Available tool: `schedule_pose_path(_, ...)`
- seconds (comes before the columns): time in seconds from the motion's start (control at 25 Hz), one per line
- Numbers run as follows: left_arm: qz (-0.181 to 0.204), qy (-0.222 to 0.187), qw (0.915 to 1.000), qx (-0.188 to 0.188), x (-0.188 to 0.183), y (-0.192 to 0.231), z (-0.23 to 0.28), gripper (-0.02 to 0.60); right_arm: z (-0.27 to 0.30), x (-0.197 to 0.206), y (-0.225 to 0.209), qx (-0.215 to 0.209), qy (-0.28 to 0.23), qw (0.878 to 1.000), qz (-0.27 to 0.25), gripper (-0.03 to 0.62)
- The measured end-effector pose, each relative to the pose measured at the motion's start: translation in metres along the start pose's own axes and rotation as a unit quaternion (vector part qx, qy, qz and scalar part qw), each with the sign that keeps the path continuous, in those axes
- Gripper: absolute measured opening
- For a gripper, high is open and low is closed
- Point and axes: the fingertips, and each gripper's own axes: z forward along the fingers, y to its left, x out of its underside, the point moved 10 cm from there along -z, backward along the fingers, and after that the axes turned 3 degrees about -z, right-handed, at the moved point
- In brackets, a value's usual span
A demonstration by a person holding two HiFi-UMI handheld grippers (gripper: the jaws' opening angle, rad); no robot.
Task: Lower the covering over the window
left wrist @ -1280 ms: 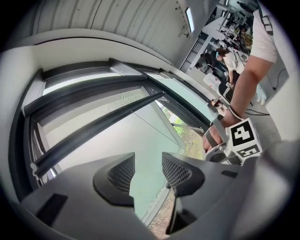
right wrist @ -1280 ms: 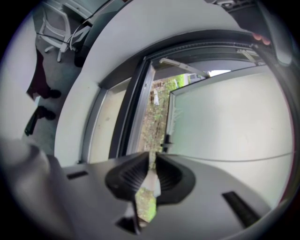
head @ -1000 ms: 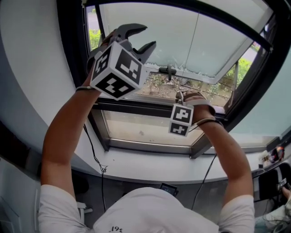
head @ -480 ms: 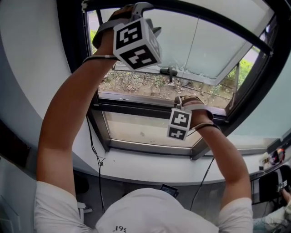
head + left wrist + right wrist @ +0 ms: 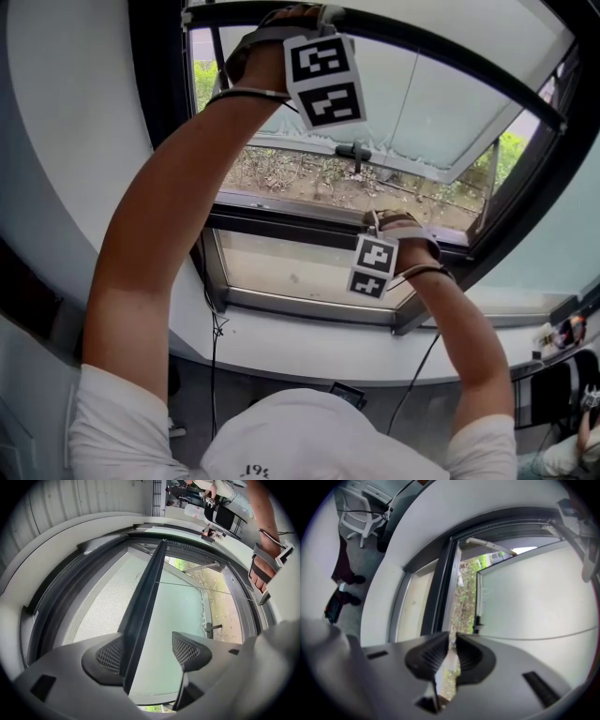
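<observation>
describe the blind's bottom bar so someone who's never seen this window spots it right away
Find the black window frame. Near its top a long dark bar crosses the opening, above the tilted frosted pane. Unlike the frame's pieces, it edges grey woven blind fabric.

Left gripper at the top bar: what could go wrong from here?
The left gripper has just been opening its jaws; the dark bar shows between them, beside one jaw, ungripped, so closing now might clip it and slip. The gripper sits near the bar's left end; pulling there might bring it down crooked.
</observation>
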Motion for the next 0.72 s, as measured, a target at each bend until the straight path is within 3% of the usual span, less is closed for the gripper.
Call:
schedule_pose_path(0.28, 0.039, -0.001, 0.999, 0.024, 0.009, -0.032, -0.003, 0.308, 0.01, -0.007, 0.019, -0.022, -0.01, 1.0, 0.001, 0.049)
schedule_pose_path(0.52, 0.065, 0.029, 0.9963, 0.047, 0.016, -0.058, -0.004, 0.308, 0.02, -0.009, 0.041, -0.038, -0.028, 0.999, 0.02, 0.049)
schedule_pose_path(0.72, 0.026, 0.035, 0.9959, 0.079, 0.02, -0.072, -0.004, 0.308, 0.028, -0.004, 0.059, -0.054, -0.037, 0.997, 0.044, 0.049)
